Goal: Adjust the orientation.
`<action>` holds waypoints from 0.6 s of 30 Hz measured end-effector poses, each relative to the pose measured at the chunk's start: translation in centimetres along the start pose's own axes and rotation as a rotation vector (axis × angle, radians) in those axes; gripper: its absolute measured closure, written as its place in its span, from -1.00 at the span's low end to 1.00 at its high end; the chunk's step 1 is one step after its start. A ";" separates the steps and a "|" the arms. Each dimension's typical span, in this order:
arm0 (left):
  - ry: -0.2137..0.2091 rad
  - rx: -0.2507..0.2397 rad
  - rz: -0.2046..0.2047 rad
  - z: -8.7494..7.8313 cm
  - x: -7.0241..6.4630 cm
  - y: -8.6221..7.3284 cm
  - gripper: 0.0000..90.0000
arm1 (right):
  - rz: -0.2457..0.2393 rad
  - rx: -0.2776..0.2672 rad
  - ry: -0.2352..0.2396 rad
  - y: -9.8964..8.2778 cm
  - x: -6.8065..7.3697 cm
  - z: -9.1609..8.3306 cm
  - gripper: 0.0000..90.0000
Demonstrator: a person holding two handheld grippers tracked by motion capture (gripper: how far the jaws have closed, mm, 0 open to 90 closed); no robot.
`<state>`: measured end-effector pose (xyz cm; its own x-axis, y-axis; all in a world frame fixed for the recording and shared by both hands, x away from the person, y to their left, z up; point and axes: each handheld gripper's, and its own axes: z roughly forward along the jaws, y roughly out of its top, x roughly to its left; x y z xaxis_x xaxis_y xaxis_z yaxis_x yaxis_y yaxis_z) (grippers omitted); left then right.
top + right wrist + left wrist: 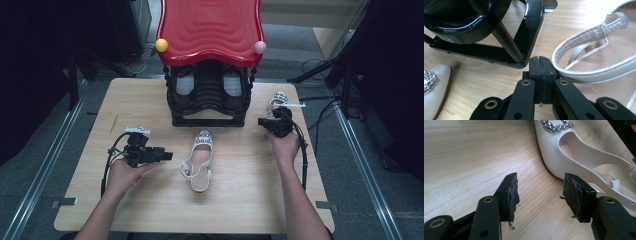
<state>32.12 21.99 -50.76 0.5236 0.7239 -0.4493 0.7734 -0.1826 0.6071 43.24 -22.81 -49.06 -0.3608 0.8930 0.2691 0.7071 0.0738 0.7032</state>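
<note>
A white slingback shoe (200,160) with a jewelled buckle lies mid-table, toe toward the rack. My left gripper (167,156) is just left of it, pointing at it. In the left gripper view this gripper (540,185) is open, the shoe's side (564,157) just beyond the right jaw, nothing between the jaws. A second white shoe (278,101) lies at the right of the rack. My right gripper (265,121) sits in front of it. In the right gripper view that gripper (539,61) is shut on nothing, beside the shoe's heel strap (584,40).
A black shoe rack (207,95) with a red wavy top (210,27) stands at the table's back centre, shoes inside it. Its glossy base corner (524,50) is right ahead of my right gripper. The wooden table (150,205) has bare room at the front.
</note>
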 end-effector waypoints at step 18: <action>-0.006 0.037 0.038 1.5 -0.2 1.5 0.03 | 0.043 -0.018 -0.027 -1.7 -2.3 -2.9 0.99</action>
<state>33.72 20.58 -50.80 0.5548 0.7121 -0.4303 0.7657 -0.2347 0.5988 41.11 -26.23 -49.00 -0.3140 0.9067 0.2817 0.7101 0.0273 0.7036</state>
